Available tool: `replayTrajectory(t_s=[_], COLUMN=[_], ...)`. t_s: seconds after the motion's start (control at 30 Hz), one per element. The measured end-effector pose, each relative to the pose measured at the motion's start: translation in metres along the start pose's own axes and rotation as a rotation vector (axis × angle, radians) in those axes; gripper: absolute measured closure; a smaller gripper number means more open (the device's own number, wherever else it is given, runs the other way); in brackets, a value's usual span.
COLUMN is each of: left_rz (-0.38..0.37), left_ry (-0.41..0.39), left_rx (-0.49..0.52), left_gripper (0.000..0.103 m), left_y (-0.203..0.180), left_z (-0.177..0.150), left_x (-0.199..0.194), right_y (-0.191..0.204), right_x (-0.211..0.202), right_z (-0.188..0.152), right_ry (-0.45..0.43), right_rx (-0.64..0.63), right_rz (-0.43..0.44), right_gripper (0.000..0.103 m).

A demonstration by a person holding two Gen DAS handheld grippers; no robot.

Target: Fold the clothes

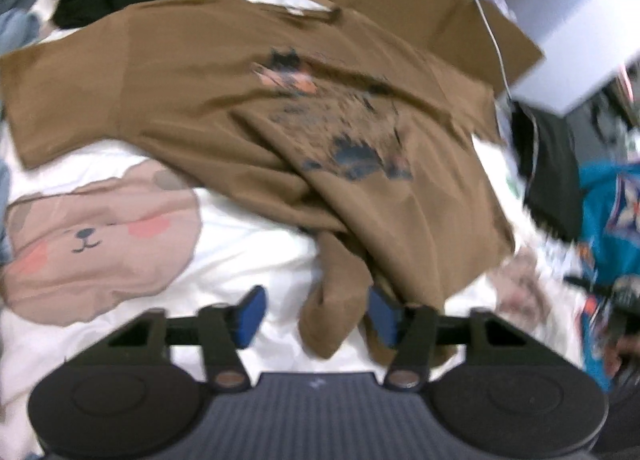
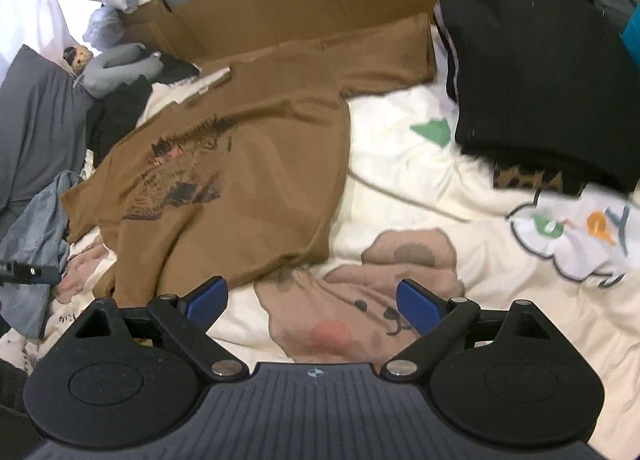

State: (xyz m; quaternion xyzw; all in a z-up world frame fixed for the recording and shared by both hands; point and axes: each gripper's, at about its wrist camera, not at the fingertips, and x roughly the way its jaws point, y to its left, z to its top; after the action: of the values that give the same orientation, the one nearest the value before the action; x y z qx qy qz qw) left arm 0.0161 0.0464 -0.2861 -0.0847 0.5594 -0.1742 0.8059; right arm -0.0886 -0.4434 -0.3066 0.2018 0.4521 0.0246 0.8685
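The brown T-shirt (image 1: 248, 99) lies rumpled on the bed (image 1: 240, 227). The left gripper (image 1: 316, 314) has its fingers apart around the hem, not pinching. The right gripper (image 2: 312, 302) is wide open over bare blanket. Grabbing just one layer could twist the shirt.

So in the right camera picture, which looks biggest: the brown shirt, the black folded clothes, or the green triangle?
1. brown shirt, biggest.
2. black folded clothes, smaller, though farther away, so its real size is unsure.
3. green triangle, clearly smallest.
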Motion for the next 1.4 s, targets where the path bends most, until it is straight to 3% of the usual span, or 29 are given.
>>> replayTrajectory(t_s=[0.13, 0.23, 0.6, 0.83, 1.2, 1.27, 1.4], left_rz=[-0.014, 0.026, 0.074, 0.148, 0.189, 0.186, 0.137], left_ry=[0.028, 0.027, 0.028, 0.026, 0.001, -0.003, -0.013], left_rx=[0.049, 0.060, 0.065, 0.060, 0.090, 0.087, 0.052], left_gripper=[0.062, 0.072, 0.071, 0.071, 0.071, 0.090, 0.093], left_y=[-0.016, -0.024, -0.041, -0.035, -0.039, -0.038, -0.030], left_z=[-0.014, -0.023, -0.048, -0.046, -0.044, -0.044, -0.043], left_x=[0.017, 0.027, 0.059, 0.077, 0.089, 0.085, 0.066], right_y=[0.002, 0.005, 0.002, -0.001, 0.001, 0.004, 0.010], right_x=[0.009, 0.010, 0.013, 0.019, 0.029, 0.029, 0.032], right_z=[-0.004, -0.007, -0.020, -0.027, -0.034, -0.033, -0.027], right_ry=[0.016, 0.023, 0.058, 0.085, 0.114, 0.112, 0.092], right_rx=[0.013, 0.007, -0.008, 0.001, 0.011, 0.003, 0.002], right_rz=[-0.001, -0.006, -0.024, -0.030, -0.026, -0.020, -0.002], right_gripper=[0.009, 0.009, 0.009, 0.009, 0.009, 0.009, 0.009])
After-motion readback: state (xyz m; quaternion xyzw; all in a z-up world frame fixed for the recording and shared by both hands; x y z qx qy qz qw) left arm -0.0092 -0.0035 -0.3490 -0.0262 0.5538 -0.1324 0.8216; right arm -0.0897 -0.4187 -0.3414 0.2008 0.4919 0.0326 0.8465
